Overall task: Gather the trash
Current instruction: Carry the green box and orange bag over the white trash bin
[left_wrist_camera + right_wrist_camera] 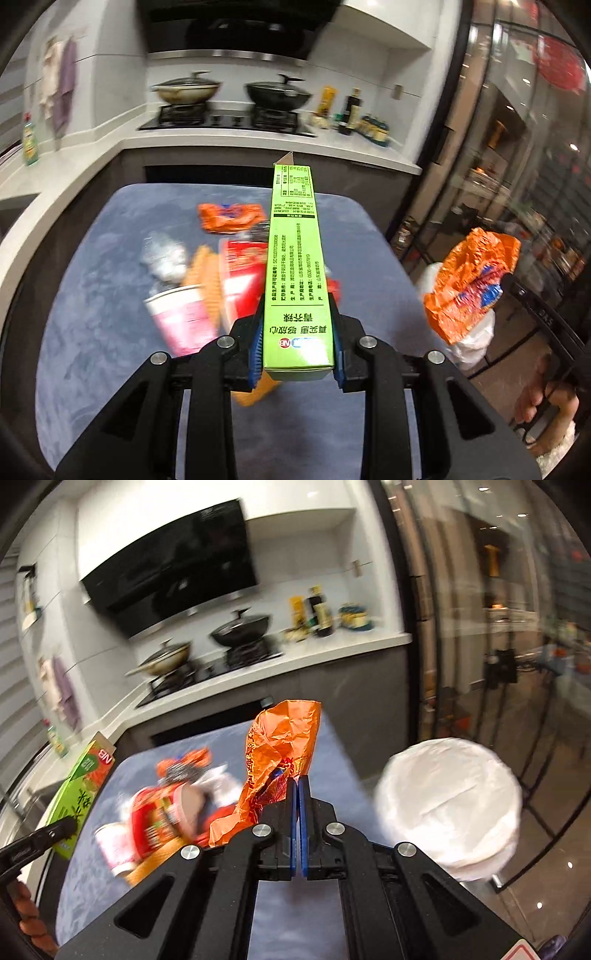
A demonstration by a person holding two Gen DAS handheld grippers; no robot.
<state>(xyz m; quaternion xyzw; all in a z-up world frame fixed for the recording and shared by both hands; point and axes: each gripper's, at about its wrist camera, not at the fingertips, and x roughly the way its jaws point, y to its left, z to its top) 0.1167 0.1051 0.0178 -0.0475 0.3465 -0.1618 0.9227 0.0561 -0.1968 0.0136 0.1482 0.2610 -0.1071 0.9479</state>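
Left gripper [298, 347]: blue pads pinching a long green carton [295, 266] at its near end, the carton jutting forward and up over the table, one end flap open at the far tip. Right gripper [298, 794]: pads pressed together on a crumpled orange wrapper [280, 753], which stands up above the fingertips. Blue-grey table [103, 332]: bearing a heap of trash, blurred, comprising a second orange wrapper [231, 218], a wad of crinkled silver foil [164, 256], a pink paper cup [181, 321] on its side, a red packet [243, 273] and an orange piece whose kind cannot be told. White-lined bin [448, 808]: on the floor just beside the table's right edge, mouth open, below and to the right of the right gripper. Background: white counter [229, 142] with a black hob, two lidded woks [186, 90], bottles [351, 110] and jars, a black range hood above; cloths hanging on the left wall; glass partition at right
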